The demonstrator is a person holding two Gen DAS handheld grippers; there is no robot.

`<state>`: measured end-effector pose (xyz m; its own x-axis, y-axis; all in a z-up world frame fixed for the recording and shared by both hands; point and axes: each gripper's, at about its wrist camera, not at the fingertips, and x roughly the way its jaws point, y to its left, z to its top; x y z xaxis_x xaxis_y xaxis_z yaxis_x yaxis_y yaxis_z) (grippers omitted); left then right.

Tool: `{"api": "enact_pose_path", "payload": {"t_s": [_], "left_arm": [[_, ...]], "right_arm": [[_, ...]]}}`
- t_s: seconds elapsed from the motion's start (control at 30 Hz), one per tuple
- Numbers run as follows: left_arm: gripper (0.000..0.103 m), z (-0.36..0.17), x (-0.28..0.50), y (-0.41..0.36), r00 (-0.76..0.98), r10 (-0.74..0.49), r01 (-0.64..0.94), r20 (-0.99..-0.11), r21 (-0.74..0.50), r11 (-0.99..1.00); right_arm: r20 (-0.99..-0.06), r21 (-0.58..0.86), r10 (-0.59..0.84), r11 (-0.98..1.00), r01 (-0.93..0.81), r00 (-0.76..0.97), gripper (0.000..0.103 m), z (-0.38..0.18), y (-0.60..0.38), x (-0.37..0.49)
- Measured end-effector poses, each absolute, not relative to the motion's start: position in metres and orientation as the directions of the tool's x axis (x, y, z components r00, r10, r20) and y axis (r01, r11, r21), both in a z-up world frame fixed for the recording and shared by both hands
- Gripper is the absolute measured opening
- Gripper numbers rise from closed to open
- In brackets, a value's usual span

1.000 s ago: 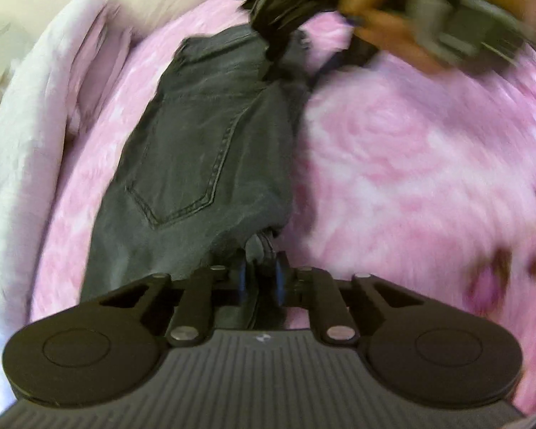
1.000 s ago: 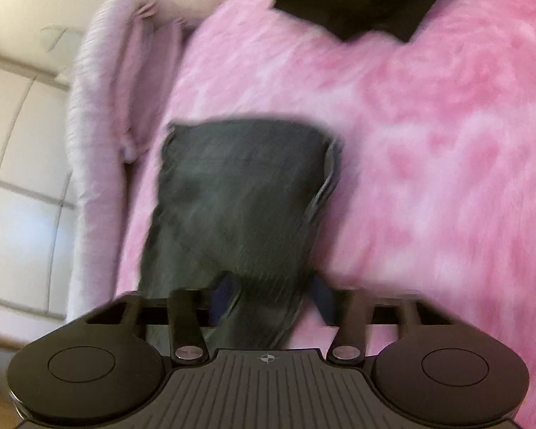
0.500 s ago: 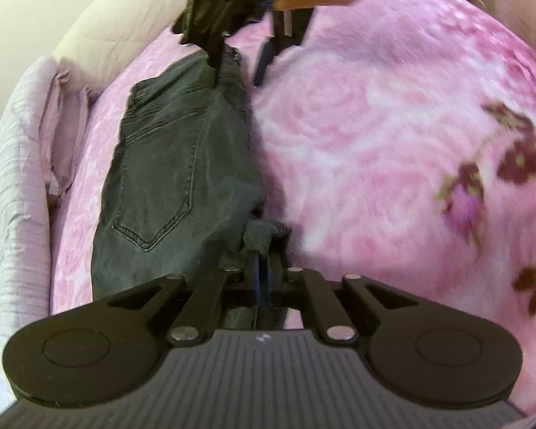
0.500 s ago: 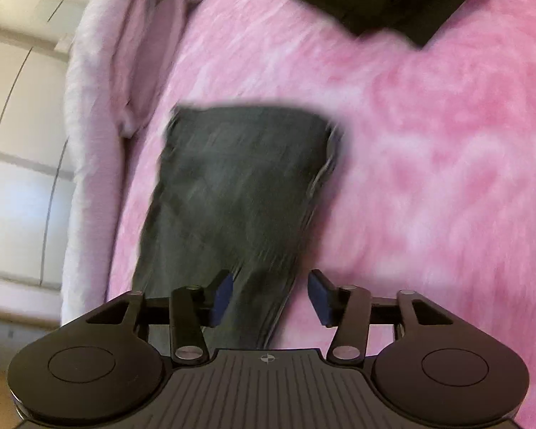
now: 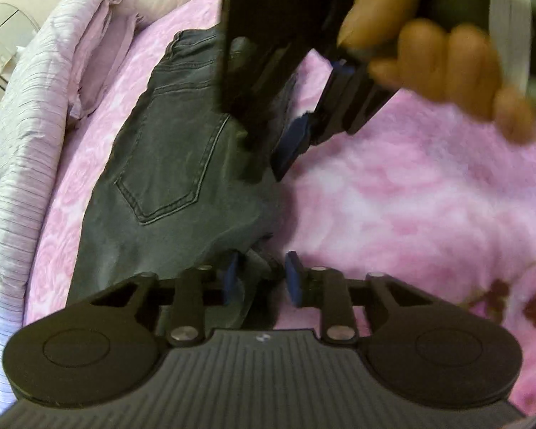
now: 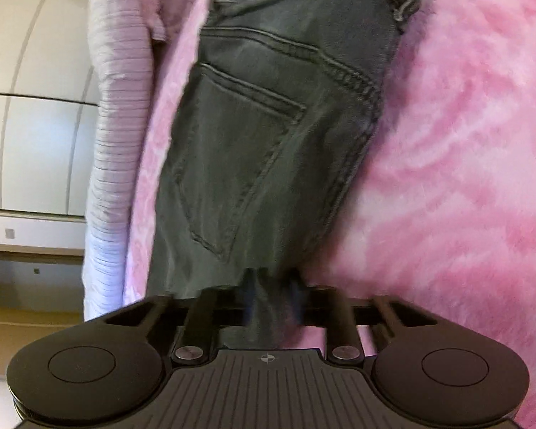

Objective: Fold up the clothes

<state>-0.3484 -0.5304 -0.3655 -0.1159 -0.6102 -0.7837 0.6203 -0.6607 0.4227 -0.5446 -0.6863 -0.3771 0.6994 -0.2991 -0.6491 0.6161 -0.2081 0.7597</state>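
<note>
Dark grey jeans (image 5: 168, 164) lie folded lengthwise on a pink fleece blanket (image 5: 393, 196), back pocket up. My left gripper (image 5: 261, 280) stands open at their near end, a bunch of denim loose between its blue pads. In the right wrist view the jeans (image 6: 268, 125) stretch away from my right gripper (image 6: 273, 298). Its blurred fingers are drawn in on a fold of denim that fills the gap. From the left wrist view that right gripper (image 5: 268, 157) reaches down onto the jeans' right edge, held by a hand (image 5: 439, 53).
A lilac ribbed pillow (image 5: 28, 125) runs along the left side of the bed, also the pillow (image 6: 118, 107) in the right wrist view. White cupboard doors (image 6: 28, 107) stand beyond it. Pink blanket (image 6: 464, 143) spreads to the right of the jeans.
My left gripper, shut on the denim earlier, has opened. My right gripper came down close over the jeans and its open fingers have narrowed onto the fabric.
</note>
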Motion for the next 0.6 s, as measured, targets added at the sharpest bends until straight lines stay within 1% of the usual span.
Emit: {"api": "enact_pose_path", "payload": {"t_s": [0.03,0.07,0.13,0.27,0.47,0.6], "left_arm": [[0.014,-0.366,-0.347,-0.53,-0.116,-0.615,0.609,-0.78,0.433,-0.664],[0.012,-0.367,-0.346,-0.529,-0.117,-0.619,0.598,-0.777,0.443,-0.668],[0.01,-0.368,-0.344,-0.527,-0.117,-0.628,0.575,-0.769,0.463,-0.675],[0.009,-0.37,-0.339,-0.524,-0.131,-0.641,0.522,-0.756,0.497,-0.693],[0.009,-0.369,-0.331,-0.521,-0.195,-0.635,0.458,-0.748,0.503,-0.733],[0.009,-0.369,-0.332,-0.517,-0.218,-0.631,0.436,-0.745,0.504,-0.745]], "right_arm": [[-0.663,0.748,-0.283,-0.211,0.629,0.693,0.002,-0.377,-0.69,-0.546],[-0.664,0.748,-0.269,-0.221,0.626,0.697,0.001,-0.377,-0.692,-0.548],[-0.65,0.76,-0.291,-0.253,0.599,0.702,0.001,-0.369,-0.702,-0.557],[-0.656,0.754,-0.309,-0.284,0.592,0.688,0.001,-0.374,-0.712,-0.557],[-0.64,0.768,-0.35,-0.314,0.558,0.683,0.001,-0.38,-0.704,-0.559],[-0.668,0.743,-0.351,-0.266,0.614,0.656,0.001,-0.372,-0.713,-0.546]]}}
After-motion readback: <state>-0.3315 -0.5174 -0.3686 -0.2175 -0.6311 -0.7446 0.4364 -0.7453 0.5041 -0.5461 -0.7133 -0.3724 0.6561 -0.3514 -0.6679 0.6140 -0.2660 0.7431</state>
